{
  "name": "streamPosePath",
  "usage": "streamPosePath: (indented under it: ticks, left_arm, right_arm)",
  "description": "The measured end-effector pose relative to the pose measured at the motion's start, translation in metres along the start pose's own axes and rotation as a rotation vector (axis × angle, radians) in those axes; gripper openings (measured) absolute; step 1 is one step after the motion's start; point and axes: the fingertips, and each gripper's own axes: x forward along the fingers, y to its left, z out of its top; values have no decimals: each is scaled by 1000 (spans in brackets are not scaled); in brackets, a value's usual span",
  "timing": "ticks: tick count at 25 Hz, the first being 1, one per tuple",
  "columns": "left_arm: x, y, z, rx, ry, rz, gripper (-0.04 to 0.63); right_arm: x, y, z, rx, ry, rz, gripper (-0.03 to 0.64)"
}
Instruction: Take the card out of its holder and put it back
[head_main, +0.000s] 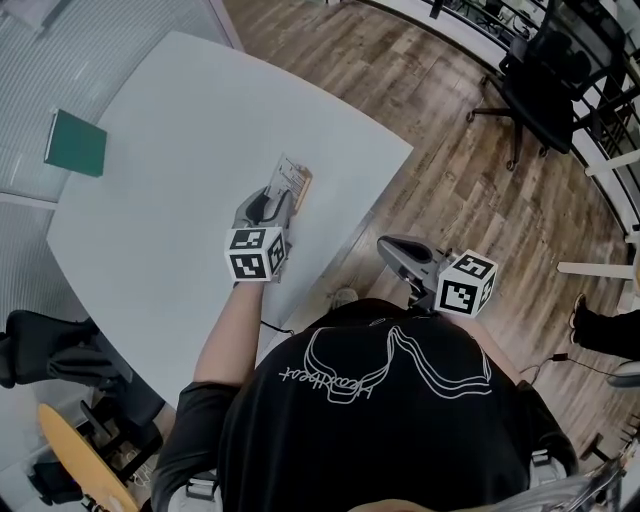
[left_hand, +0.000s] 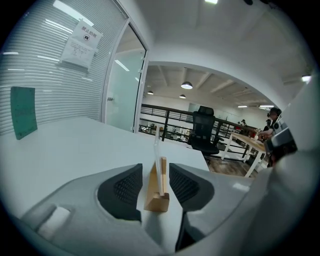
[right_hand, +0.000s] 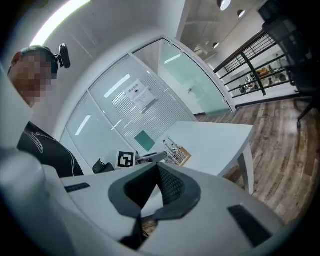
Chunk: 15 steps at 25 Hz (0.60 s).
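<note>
The left gripper (left_hand: 155, 172) rests on the white rounded table (head_main: 180, 130) with its jaws spread. The small light-wood block holder (left_hand: 156, 200) sits in the gap between the ribbed black pads (left_hand: 127, 187), touched by neither, and the thin printed card (left_hand: 157, 150) stands upright in its slot. The right gripper (right_hand: 156, 167) hangs beyond the table's edge, well apart from the card, its jaw tips pressed together on nothing.

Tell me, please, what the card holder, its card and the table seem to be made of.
The card holder looks like bare wood: pale tan, matte, with a cut slot. The card is a thin printed sheet standing upright, either paper or plastic; I cannot tell which. The table has a smooth, white, matte top, perhaps laminate or paint.
</note>
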Motion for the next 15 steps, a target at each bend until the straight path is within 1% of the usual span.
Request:
streamPosePath:
  ticks: [3,5,11,13,15]
  left_arm:
    - [-15,2,5,-17,-32,29,163]
    - [-28,-2,7,-50,-47,36,164]
    - [-76,-33,5,-147,-57,32,163]
    - [-94,-50,11,-189,-84,16,163]
    - [-111,-72,20,-220,-121,-24,162]
  right_arm:
    - [-3,4,1,-14,5,14,9]
    - [-7,9,3,-37,10,30,9]
    - [-27,30,14,-90,-7,96,9]
    - [-31,39,19,-112,-18,132,9]
    - [-36,49,23,-138,-23,161,9]
